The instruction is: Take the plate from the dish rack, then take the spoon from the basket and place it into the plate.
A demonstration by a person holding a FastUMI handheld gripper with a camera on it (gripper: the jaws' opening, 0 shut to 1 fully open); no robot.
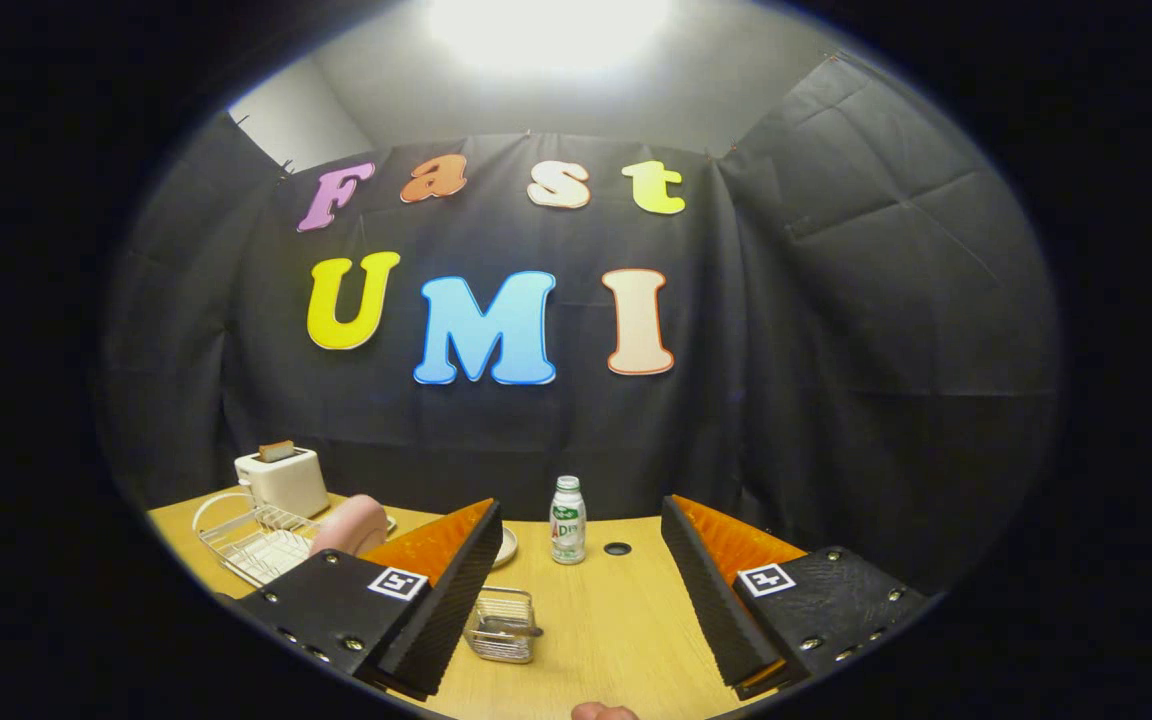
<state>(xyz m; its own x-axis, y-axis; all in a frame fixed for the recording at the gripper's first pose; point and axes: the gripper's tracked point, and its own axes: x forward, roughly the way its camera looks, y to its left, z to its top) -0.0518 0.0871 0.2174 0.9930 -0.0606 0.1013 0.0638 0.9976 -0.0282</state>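
tongs (581,600): spread wide, gripping nothing | basket (503,625): on worktop (616,630) between fingers | plate (348,527): beyond left finger

Not much you can actually read here. The gripper (579,508) has a small square black-and-white coded tag on each finger, one on the left (397,583) and one on the right (768,579). They're patterns, not words. The fingers sit wide apart, and the bottle (567,520) just beyond them has a green-and-white label, but the print's too small to make out.
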